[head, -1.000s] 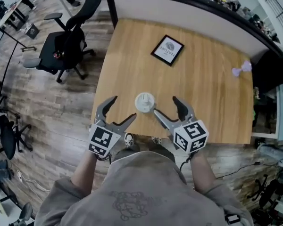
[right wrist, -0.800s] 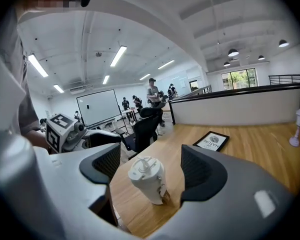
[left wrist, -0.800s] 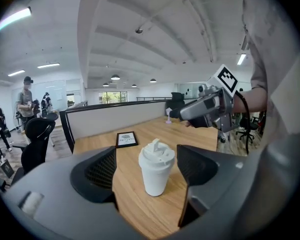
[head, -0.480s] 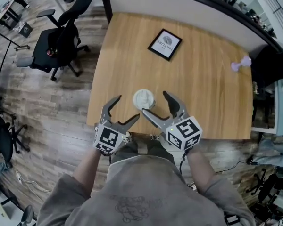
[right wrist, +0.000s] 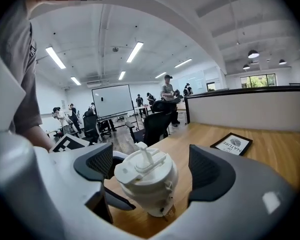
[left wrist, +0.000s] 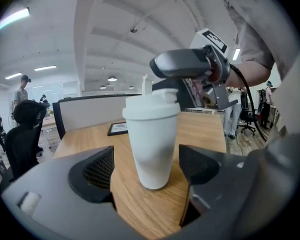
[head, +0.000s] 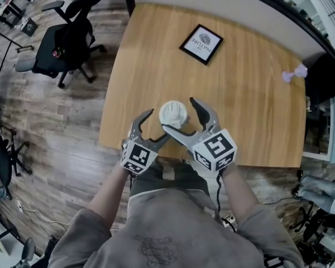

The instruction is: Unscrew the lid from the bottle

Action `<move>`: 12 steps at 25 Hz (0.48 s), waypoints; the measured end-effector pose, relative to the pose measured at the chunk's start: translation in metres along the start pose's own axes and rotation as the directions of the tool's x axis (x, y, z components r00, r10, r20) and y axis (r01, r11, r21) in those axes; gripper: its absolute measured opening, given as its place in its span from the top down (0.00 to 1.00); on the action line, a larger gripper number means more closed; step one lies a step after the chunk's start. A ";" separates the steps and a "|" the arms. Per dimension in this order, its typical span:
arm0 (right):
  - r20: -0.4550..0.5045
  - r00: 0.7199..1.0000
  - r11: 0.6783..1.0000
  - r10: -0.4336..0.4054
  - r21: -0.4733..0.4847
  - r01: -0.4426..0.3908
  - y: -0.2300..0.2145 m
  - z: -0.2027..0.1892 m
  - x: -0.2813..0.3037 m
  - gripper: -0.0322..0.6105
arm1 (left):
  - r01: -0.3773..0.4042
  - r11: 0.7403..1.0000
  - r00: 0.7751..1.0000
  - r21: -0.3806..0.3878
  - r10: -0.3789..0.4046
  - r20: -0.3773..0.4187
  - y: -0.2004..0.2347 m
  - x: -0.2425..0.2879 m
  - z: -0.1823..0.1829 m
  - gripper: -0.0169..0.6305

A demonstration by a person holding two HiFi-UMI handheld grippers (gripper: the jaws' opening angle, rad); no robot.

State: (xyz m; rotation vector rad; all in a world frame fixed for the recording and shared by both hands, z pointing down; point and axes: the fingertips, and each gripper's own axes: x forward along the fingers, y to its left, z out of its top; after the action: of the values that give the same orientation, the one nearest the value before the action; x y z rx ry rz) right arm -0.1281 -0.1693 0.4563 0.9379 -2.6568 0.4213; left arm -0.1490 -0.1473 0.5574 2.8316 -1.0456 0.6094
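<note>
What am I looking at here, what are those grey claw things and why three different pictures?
A person holds hand-held tongs, one pair per hand. The top-down picture comes from a camera on the person's head; the other two come from cameras riding on each pair. On the wooden table are a white bottle with its lid on and a framed card. The left tongs straddle the bottle's body, the right tongs its lid; both have just been opening and grip nothing yet.
</note>
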 end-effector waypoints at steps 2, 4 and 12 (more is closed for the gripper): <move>-0.002 1.000 1.000 0.013 -0.009 -0.013 0.002 -0.005 0.009 0.21 | 0.012 1.000 1.000 -0.008 -0.012 -0.010 -0.003 0.010 -0.011 0.35; -0.001 1.000 1.000 0.025 -0.016 -0.025 0.004 -0.009 0.017 0.21 | 0.019 1.000 1.000 0.001 -0.019 -0.020 -0.005 0.021 -0.020 0.35; 0.055 0.996 0.998 0.067 -0.013 -0.066 0.005 -0.019 0.034 0.21 | 0.070 0.997 0.998 0.027 -0.070 -0.007 -0.011 0.053 -0.035 0.36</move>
State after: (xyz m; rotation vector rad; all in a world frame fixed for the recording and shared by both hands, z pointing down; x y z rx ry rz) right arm -0.1535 -0.1777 0.4853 0.8717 -2.7438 0.4005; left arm -0.1176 -0.1642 0.6105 2.8739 -0.9401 0.6309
